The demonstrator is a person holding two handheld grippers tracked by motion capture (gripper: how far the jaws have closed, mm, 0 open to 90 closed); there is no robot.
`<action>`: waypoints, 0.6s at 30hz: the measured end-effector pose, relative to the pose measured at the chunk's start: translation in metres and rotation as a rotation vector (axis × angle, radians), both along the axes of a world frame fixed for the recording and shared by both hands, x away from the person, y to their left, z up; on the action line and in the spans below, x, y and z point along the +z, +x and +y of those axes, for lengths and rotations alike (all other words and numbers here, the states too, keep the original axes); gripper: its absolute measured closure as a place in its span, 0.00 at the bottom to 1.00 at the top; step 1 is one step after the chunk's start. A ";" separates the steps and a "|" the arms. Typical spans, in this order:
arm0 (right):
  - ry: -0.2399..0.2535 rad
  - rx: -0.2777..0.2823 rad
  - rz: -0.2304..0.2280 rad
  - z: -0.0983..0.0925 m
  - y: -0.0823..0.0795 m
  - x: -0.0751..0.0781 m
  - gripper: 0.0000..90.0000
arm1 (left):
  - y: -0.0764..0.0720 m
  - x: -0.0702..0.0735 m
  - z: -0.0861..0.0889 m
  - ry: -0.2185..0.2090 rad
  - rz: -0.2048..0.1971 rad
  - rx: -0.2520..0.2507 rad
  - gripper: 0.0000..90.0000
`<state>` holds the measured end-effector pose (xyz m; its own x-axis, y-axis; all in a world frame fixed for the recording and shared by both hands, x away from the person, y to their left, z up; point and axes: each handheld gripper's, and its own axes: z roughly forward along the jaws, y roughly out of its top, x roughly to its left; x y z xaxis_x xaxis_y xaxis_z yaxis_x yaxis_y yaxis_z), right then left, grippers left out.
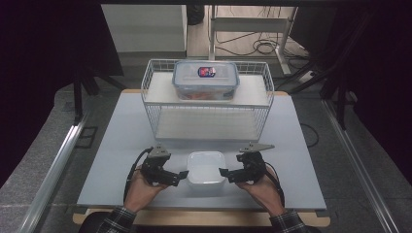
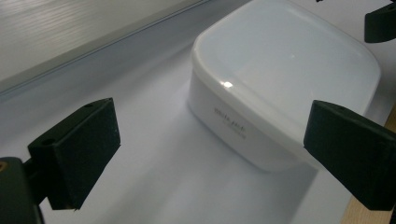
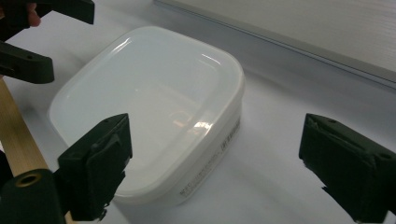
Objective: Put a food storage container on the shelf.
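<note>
A white lidded plastic box point(image 1: 206, 169) rests on the table near its front edge, between my two grippers. My left gripper point(image 1: 180, 175) sits just left of the box, jaws wide apart and pointed at it; its own view puts the box point(image 2: 280, 79) ahead and to the right, clear of the pads. My right gripper point(image 1: 224, 173) is at the box's right side, also open. In the right gripper view the box point(image 3: 154, 102) lies ahead and left, and no pad presses on it.
A white wire basket shelf point(image 1: 207, 99) stands behind the box, mid-table. On its upper level sits a clear lidded container point(image 1: 206, 79) with a blue rim and a sticker. The grey tabletop point(image 1: 121, 145) has free room left and right. A wooden edge strip point(image 3: 16, 135) runs along the front.
</note>
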<state>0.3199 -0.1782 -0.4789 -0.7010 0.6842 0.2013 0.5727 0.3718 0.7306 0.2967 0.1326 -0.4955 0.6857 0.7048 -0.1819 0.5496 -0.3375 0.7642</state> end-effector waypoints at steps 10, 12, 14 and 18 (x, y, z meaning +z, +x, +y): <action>-0.012 0.042 0.025 0.015 0.012 0.001 0.20 | 0.014 0.003 -0.017 -0.006 0.010 -0.033 0.07; -0.011 0.046 0.033 0.017 0.014 -0.001 0.20 | 0.016 -0.001 -0.019 -0.005 0.020 -0.037 0.07; -0.015 0.053 0.040 0.019 0.015 -0.004 0.19 | 0.017 -0.007 -0.022 -0.002 0.038 -0.051 0.07; -0.011 0.054 0.066 0.019 0.015 -0.010 0.17 | 0.020 -0.011 -0.021 -0.053 0.075 -0.062 0.05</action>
<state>0.3348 -0.1591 -0.4885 -0.7222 0.6482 0.2413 0.5987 0.4112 0.6874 0.3162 0.1119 -0.5067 0.7105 0.6497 -0.2702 0.5856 -0.3331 0.7390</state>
